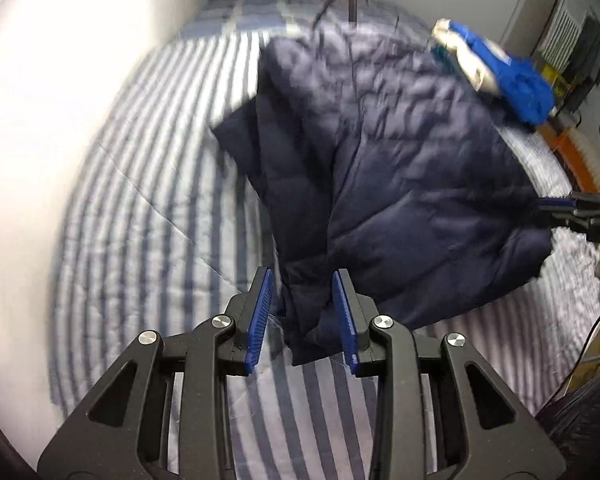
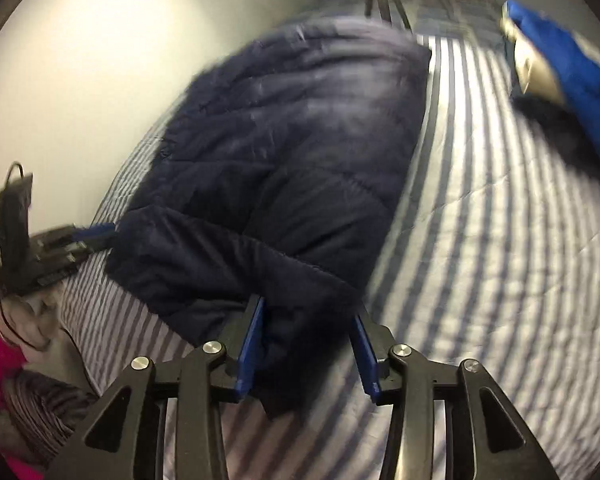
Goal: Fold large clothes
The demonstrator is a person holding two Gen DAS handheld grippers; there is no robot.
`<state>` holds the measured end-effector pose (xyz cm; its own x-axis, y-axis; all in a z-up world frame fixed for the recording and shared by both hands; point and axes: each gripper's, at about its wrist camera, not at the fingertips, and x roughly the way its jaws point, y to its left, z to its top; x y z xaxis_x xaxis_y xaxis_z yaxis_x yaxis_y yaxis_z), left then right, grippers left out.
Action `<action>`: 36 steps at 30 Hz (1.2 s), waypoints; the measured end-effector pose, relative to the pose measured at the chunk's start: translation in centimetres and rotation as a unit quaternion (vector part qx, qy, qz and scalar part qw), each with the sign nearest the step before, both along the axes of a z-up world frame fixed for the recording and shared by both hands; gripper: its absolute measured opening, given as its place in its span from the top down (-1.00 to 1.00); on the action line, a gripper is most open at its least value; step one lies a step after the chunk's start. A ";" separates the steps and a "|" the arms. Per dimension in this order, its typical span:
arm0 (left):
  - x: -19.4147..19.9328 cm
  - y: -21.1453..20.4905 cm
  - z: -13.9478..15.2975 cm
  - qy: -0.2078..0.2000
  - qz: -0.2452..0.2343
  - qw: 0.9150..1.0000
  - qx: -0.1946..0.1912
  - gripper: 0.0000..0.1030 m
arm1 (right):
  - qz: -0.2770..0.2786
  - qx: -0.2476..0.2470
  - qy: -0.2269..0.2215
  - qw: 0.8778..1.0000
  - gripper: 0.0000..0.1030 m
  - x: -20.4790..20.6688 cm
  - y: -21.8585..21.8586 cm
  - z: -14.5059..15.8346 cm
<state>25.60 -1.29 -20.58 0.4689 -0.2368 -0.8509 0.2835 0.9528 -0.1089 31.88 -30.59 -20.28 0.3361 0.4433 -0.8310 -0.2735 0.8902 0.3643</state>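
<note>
Jacket (image 1: pixel 380 168) pinched by both hand-held grippers (image 1: pixel 304 316) (image 2: pixel 308 340) over striped bedspread (image 1: pixel 140 200), blue garment (image 1: pixel 512 76) beside.

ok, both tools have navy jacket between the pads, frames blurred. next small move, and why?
Probably carry both corners together across to finish the fold, then lower. The navy jacket hangs bunched above the striped bedding, with fabric between the pads of the left tool and the right tool, so it is not yet flat. How firmly either grips is unclear.
</note>
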 end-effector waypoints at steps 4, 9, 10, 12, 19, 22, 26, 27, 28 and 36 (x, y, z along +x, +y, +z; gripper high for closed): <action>1.7 -0.2 3.3 -0.043 0.007 0.999 -0.005 0.40 | 0.008 0.011 -0.064 0.998 -0.02 -1.2 -2.1 3.5; 8.0 -1.9 4.8 -0.102 0.019 0.995 0.008 0.40 | -0.048 0.000 -0.156 0.987 0.25 4.0 -2.0 6.2; 9.0 -2.6 4.8 -0.109 0.019 0.994 0.010 0.40 | -0.052 -0.005 -0.164 0.985 0.35 4.4 -2.2 6.5; 11.1 -4.0 4.2 -0.114 0.020 0.993 0.013 0.40 | -0.062 -0.015 -0.183 0.981 0.40 8.0 -1.5 6.8; 16.4 -6.3 0.5 -0.105 0.051 0.993 0.030 0.40 | -0.076 -0.001 -0.166 0.983 0.41 18.7 1.2 4.9; 18.3 -5.8 -2.3 -0.087 0.064 0.993 0.046 0.40 | -0.072 0.009 -0.131 0.989 0.41 22.9 2.8 2.1; 19.6 -4.7 -6.7 -0.060 0.064 0.995 0.048 0.22 | -0.055 -0.035 -0.110 0.992 0.41 24.6 5.5 -1.4; 19.6 -4.4 -7.2 -0.059 0.066 0.995 0.039 0.21 | -0.046 -0.047 -0.105 0.992 0.41 25.0 6.5 -2.3; 19.6 -4.2 -7.3 -0.056 0.068 0.996 0.030 0.21 | -0.045 -0.055 -0.102 0.992 0.41 25.2 7.0 -2.6; 18.2 2.0 -3.2 -0.012 0.099 0.992 -0.082 0.07 | -0.062 -0.029 -0.134 0.989 0.21 20.7 4.0 3.0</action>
<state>43.85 0.67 -23.75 0.5402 -0.2726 -0.7962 0.0970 0.9600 -0.2628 52.56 -26.59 -17.30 0.5963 0.3392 -0.7276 -0.2410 0.9402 0.2408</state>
